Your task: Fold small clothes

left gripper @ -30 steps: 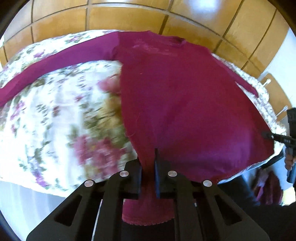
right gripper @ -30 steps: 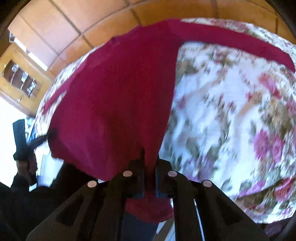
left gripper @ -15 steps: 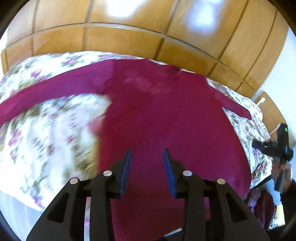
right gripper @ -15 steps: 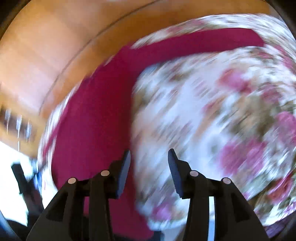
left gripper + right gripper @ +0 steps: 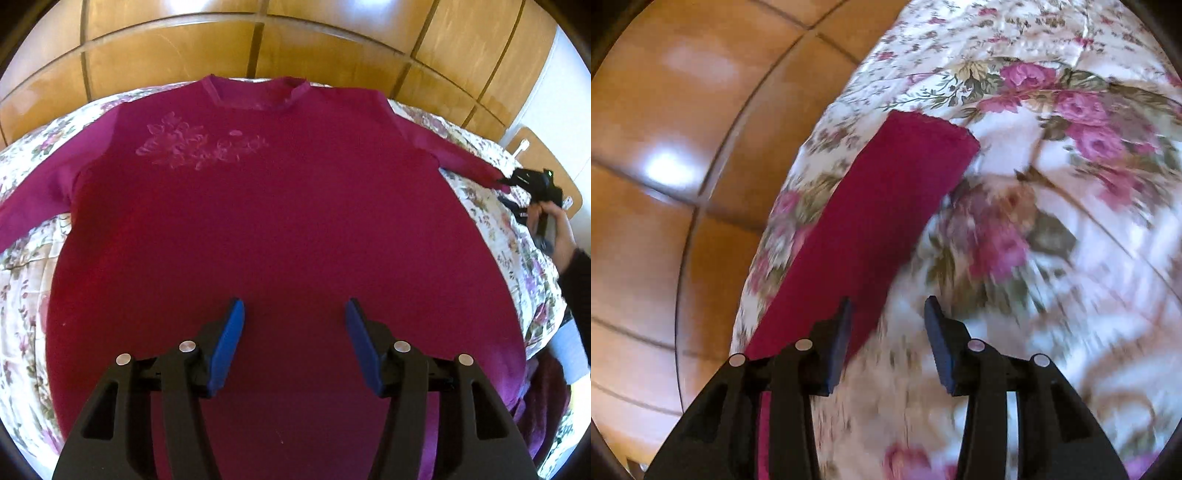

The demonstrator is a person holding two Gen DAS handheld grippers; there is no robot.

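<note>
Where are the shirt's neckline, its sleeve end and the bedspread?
neckline point(image 5: 258, 94), left wrist view, middle of the collar band.
sleeve end point(image 5: 923, 140), right wrist view, cloth just below the cuff edge.
bedspread point(image 5: 1089, 258), right wrist view, bare flowered cloth.

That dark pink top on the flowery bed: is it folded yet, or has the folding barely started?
Barely started. Done: the magenta top lies spread flat, front up, on the floral bedspread, both sleeves out. In hand: nothing; the left gripper hovers open over the body, and the right gripper is open beside the right sleeve. Left: every fold, sleeves and body.
</note>
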